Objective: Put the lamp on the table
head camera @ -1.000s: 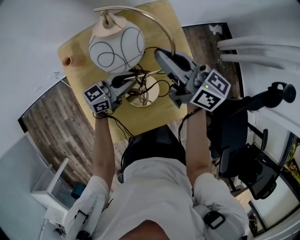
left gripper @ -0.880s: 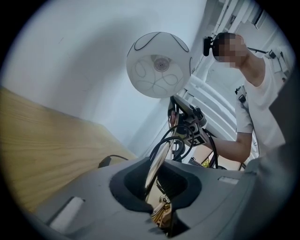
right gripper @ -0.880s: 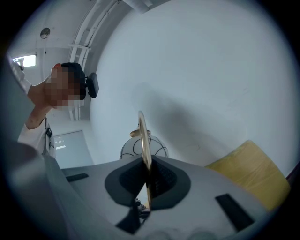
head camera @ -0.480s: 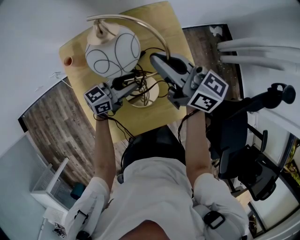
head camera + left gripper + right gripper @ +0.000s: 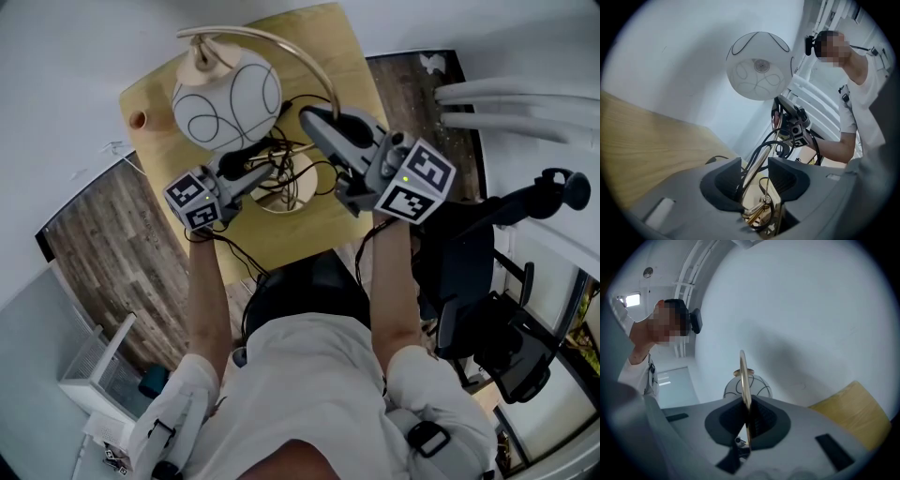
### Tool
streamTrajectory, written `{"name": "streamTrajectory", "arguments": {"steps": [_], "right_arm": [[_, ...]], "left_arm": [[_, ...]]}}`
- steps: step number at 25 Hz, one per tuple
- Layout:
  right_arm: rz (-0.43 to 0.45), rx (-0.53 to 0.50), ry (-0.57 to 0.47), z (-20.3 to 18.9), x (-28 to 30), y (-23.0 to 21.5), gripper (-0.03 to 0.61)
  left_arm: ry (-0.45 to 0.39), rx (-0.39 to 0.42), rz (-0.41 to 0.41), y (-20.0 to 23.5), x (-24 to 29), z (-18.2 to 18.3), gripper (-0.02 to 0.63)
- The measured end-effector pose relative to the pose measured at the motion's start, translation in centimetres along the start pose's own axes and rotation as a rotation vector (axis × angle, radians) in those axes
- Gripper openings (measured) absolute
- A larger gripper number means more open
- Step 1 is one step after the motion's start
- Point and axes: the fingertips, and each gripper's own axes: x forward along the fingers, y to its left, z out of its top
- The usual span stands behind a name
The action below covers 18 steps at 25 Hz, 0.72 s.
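Jaws of the left hand-held gripper [image 5: 262, 167] have just been opening clear of the lamp [image 5: 225, 98] at its upright stem; the right hand-held gripper [image 5: 314, 117] is clamping its arch above the table [image 5: 328, 47].

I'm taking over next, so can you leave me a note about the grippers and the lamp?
Left gripper: open, jaws just been opening; the lamp stem stands between them, unpinched.
Right gripper: shut on the lamp's brass arc.
Lamp: its base seems to rest on the wooden table.
Done: placing, apparently.
Left: release the right gripper, pull both back.
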Motion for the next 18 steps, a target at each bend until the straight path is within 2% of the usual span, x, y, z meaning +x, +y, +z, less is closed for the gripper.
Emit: {"name": "streamTrajectory", "arguments": {"steps": [11,18], "right_arm": [[0.008,0.0,0.004,-0.1,-0.1,0.3,0.003],[0.029,0.001,0.009,-0.2,0.1,0.7,0.003]], "left_arm": [[-0.06,0.065,0.048,-1.2,-2.6,2.8,0.149],[-0.097,0.118,0.06,-2.4,-3.4,4.8,0.069]]}}
